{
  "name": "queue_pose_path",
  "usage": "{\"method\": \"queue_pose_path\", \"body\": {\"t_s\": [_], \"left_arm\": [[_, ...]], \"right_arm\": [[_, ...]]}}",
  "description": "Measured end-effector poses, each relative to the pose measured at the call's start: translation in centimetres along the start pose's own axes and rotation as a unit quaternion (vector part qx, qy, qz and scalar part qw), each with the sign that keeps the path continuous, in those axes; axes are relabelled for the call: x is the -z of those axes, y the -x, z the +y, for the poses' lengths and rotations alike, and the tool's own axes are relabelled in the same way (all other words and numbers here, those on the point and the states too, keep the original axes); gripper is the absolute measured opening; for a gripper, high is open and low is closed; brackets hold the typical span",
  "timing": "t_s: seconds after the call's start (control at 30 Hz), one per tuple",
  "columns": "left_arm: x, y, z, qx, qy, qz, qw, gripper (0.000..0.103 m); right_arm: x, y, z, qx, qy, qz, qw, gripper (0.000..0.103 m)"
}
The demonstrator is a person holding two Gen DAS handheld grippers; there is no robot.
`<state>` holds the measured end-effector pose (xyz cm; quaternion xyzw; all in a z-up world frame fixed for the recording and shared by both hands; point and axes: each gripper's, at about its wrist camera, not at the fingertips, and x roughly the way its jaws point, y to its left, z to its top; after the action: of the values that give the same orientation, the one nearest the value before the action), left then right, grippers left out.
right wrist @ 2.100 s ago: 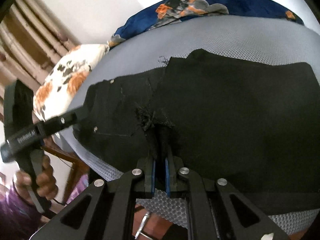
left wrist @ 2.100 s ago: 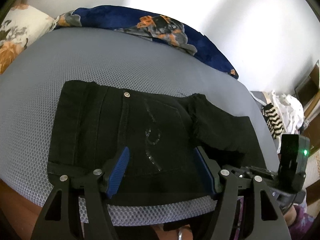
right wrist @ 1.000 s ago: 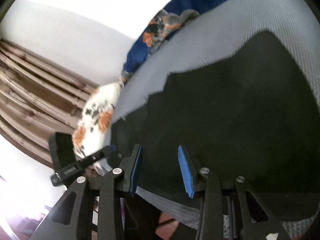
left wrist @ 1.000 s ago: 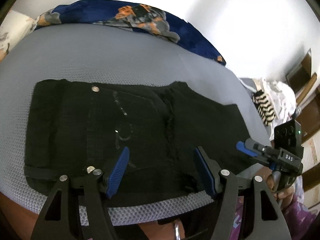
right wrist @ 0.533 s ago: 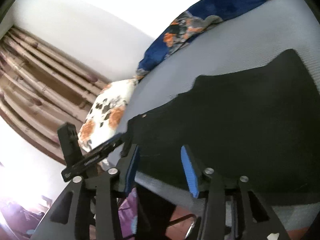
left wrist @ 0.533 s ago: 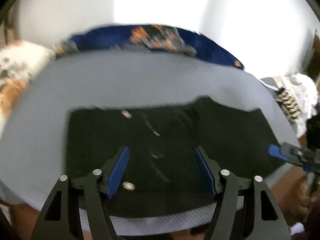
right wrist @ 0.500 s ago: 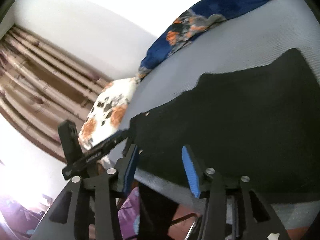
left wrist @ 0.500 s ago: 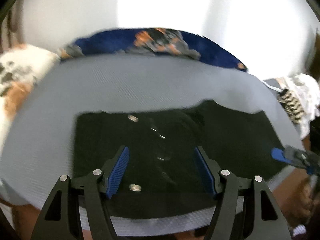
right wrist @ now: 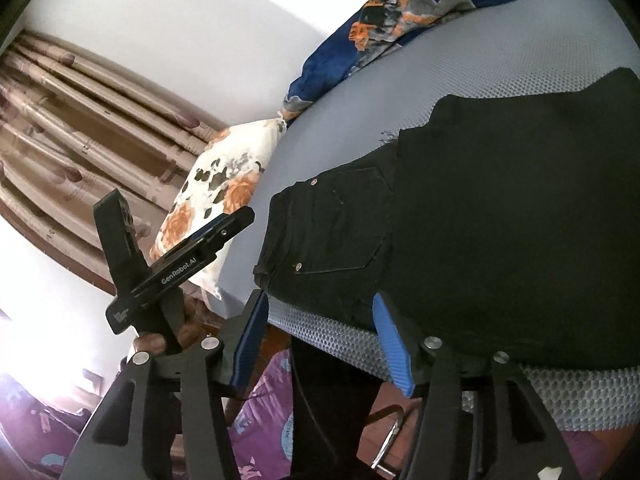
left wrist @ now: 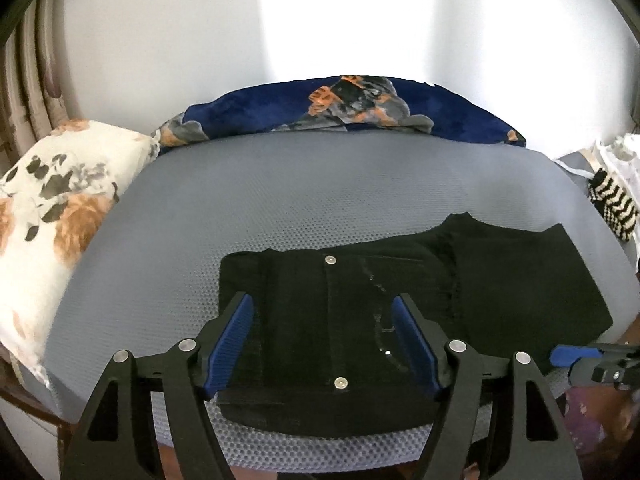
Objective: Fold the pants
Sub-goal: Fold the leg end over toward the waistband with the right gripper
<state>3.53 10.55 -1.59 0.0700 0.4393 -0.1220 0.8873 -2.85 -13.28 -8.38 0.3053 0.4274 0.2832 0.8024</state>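
Our left gripper [left wrist: 322, 344] hung with jaws apart, just widened, nothing between them. Our right gripper [right wrist: 320, 340], jaws also just parting, was empty. The folded black pants [left wrist: 400, 304] lay flat across the lower middle, on the grey mattress [left wrist: 320, 200].

The black denim pants [left wrist: 400, 304] look matt and coarse, with shiny round metal rivets. Beneath them, the grey honeycomb-mesh mattress cover [left wrist: 320, 200] is textured cloth. At upper centre, the navy floral blanket [left wrist: 340, 108] appears plush; the white floral pillow [left wrist: 52, 200] at left is smooth fabric.
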Motion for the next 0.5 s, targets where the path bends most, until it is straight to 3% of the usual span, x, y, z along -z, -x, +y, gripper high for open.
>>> {"method": "queue_pose_path", "body": {"t_s": [0.5], "left_arm": [[0.1,-1.0,1.6,-0.021,0.009,0.012,0.9997,0.074]], "right_arm": [[0.1,-0.5,-0.4,0.006,-0.023,0.010,1.000,0.059]]}}
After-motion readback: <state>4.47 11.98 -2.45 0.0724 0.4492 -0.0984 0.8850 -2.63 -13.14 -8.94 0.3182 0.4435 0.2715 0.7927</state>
